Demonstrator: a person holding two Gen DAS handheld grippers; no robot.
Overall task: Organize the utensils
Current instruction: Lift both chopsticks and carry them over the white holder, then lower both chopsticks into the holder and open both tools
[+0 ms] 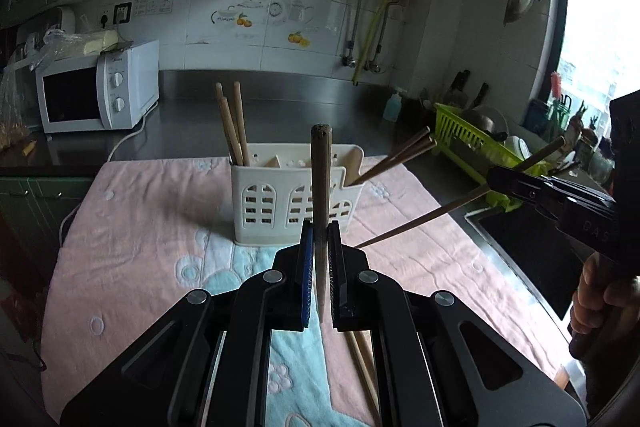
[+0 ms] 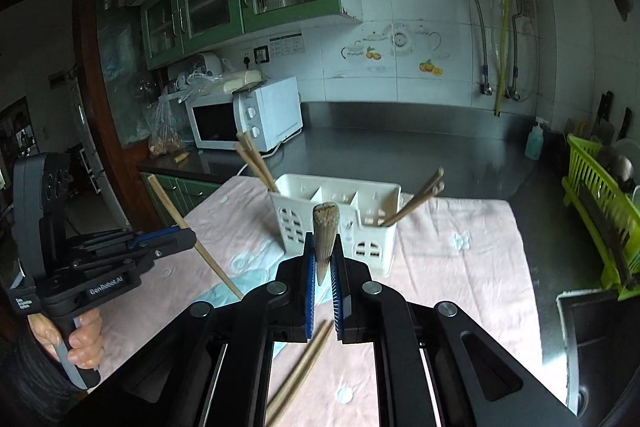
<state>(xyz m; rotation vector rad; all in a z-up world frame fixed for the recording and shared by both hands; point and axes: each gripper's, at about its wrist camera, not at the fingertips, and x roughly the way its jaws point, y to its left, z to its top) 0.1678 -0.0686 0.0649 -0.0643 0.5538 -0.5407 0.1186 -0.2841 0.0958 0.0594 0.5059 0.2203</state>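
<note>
**Two chopsticks up, each pinched near its thin end**

We have one chopstick [image 1: 321, 195] clamped in the left claw [image 1: 321, 279], standing nearly upright in the middle of the left wrist view, blunt end up, its tip poking out just below the pads. The right claw [image 2: 323, 267] is pressed on a second chopstick [image 2: 326, 231], seen almost end-on at the centre of the right wrist view. Both claws are closed down to the width of the stick.

We judge these to be light, stiff, thin wooden rods. They will not bend or break under the pads, but a tapered, smooth shaft can swivel in a narrow pinch. Both are gripped near the thin end, so the long thick part stands beyond the pads and could tip. A hold nearer the middle would steady them; as things stand, we would move slowly and keep them upright.

Just beyond, at mid-frame in both views, stands the white holder [image 1: 296, 195] with its compartments: three chopsticks lean in the left one, more in the right one. Two loose chopsticks [image 2: 302, 367] lie on the pink towel [image 1: 140, 227] low in the frame, under the claws. The towel covers the counter [image 2: 440, 151], with a microwave [image 1: 96, 91] at left and a green dish rack [image 2: 600, 195] at right.
</note>
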